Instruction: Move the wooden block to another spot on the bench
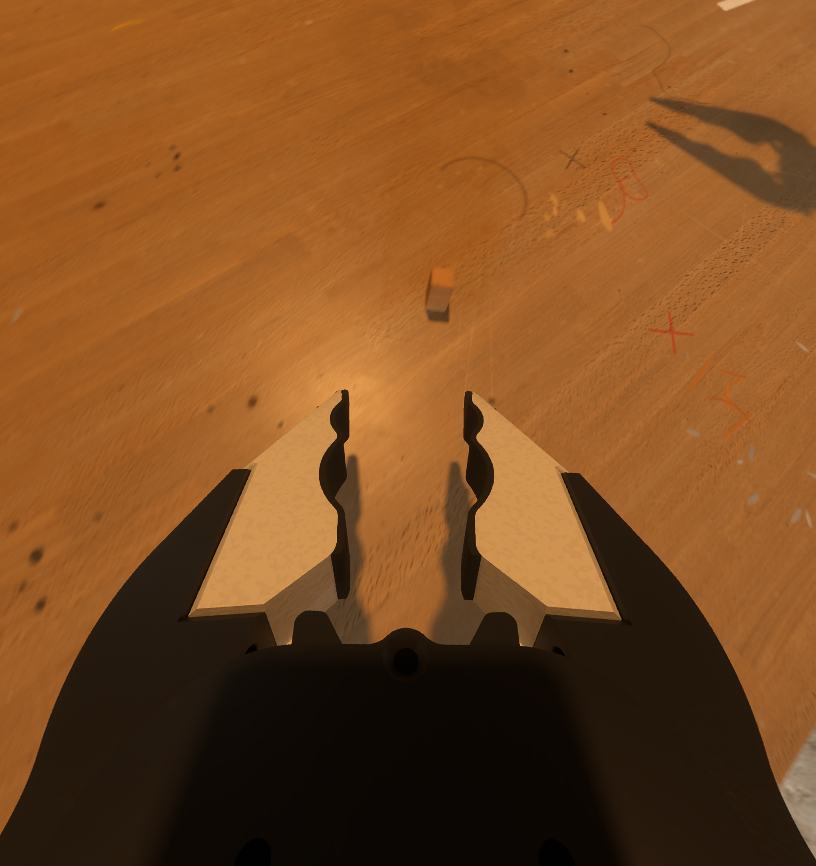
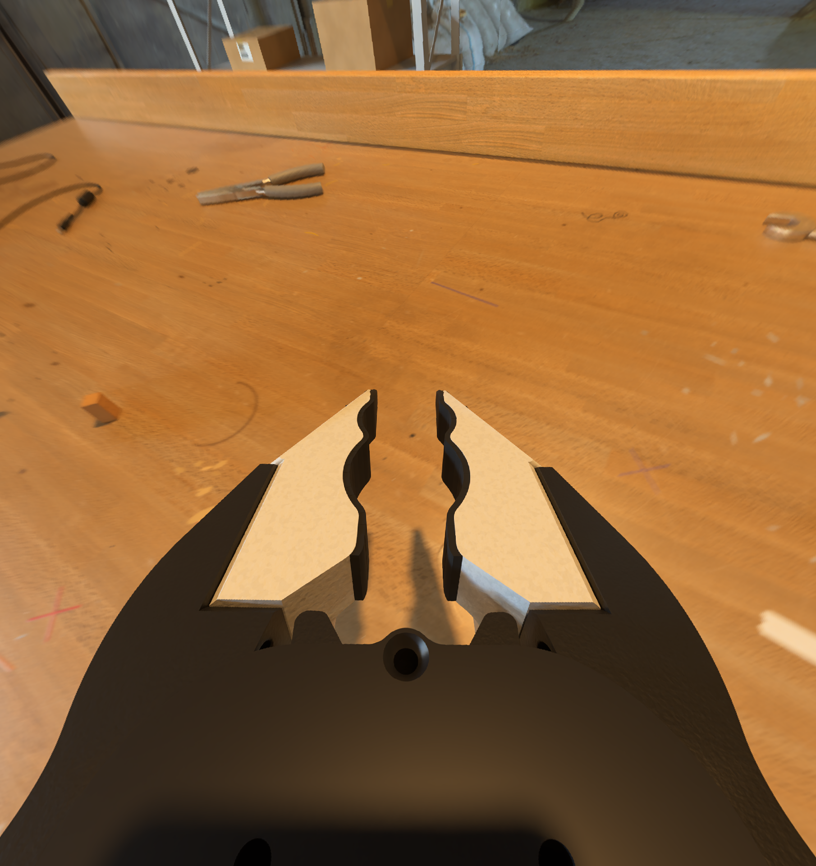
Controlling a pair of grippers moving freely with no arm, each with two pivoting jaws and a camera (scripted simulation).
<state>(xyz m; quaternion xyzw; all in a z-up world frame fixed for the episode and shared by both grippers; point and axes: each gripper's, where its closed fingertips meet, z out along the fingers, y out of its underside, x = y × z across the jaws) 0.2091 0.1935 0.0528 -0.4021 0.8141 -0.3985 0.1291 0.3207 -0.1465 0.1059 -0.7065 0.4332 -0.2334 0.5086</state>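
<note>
The small wooden block (image 1: 440, 290) lies on the wooden bench (image 1: 209, 187), ahead of my left gripper (image 1: 406, 398) and slightly to the right of its line. The left gripper is open and empty, above the bench and well short of the block. In the right wrist view the same block (image 2: 100, 406) lies far to the left. My right gripper (image 2: 406, 398) is open with a narrower gap, empty, and away from the block.
Pliers (image 2: 263, 186) and a cable (image 2: 45, 197) lie at the far left of the bench (image 2: 537, 281), a wrench (image 2: 795, 229) at the far right, a pale strip (image 2: 799, 642) near right. A raised wooden back board (image 2: 443, 117) bounds the far side. The bench edge (image 1: 809, 768) shows at lower right.
</note>
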